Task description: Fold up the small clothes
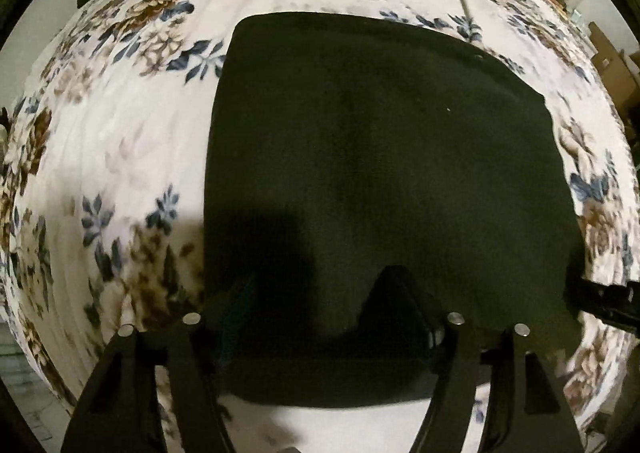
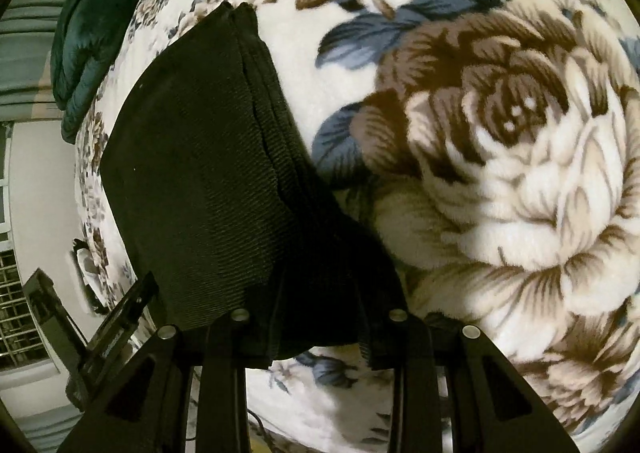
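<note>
A flat piece of black ribbed knit clothing (image 1: 376, 181) lay spread on a cream plush blanket printed with brown and blue flowers (image 1: 120, 157), filling the centre of the left wrist view. It looked smoothed out, probably so that its edges could be matched for a fold.

The left gripper (image 1: 320, 317) hung over the garment's near edge at the bottom of that frame. Its jaws stood apart and nothing showed between them, so I judged it free to reach for another edge.

In the right wrist view the same garment (image 2: 200, 181) ran from upper left to bottom centre. The right gripper (image 2: 320, 317) sat at its near corner with cloth bunched between the fingers (the black fingers blended into the fabric). It appeared clamped on that corner, likely pinning it.

A dark green quilted cover (image 2: 92, 33) lay at the upper left.
</note>
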The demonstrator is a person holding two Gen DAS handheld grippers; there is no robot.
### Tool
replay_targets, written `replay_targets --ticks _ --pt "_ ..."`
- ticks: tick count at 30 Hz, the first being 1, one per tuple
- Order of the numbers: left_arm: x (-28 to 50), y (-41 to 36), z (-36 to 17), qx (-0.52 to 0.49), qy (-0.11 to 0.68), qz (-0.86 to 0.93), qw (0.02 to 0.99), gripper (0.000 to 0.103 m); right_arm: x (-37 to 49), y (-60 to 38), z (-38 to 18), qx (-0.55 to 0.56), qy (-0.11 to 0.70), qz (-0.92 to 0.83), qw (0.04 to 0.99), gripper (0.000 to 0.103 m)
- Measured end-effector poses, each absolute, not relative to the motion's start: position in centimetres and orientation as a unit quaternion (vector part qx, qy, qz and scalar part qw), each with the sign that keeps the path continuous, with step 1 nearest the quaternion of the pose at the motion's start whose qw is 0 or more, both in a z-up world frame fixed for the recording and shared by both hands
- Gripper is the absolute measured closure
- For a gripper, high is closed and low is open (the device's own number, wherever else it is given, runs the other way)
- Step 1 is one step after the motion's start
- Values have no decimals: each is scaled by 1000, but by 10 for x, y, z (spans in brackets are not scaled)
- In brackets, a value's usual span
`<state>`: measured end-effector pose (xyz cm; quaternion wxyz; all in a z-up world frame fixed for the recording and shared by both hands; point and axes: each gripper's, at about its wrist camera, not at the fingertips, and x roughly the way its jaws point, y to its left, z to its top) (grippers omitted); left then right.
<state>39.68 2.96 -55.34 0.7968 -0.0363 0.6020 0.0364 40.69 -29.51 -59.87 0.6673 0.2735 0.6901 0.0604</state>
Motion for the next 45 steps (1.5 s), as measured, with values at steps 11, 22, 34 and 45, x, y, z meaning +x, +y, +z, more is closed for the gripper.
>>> replay_targets --ticks 11,22,34,45 --pt "404 31 -561 -32 602 65 795 13 403 -296 -597 266 685 69 675 74" --pt "416 60 -586 -135 589 61 795 0 398 -285 -584 239 680 67 690 94" --pt "400 88 -535 -150 574 44 804 0 394 -278 -584 180 704 37 686 92" --pt "451 147 -542 -184 554 2 812 1 464 -319 -567 250 660 94 702 51"
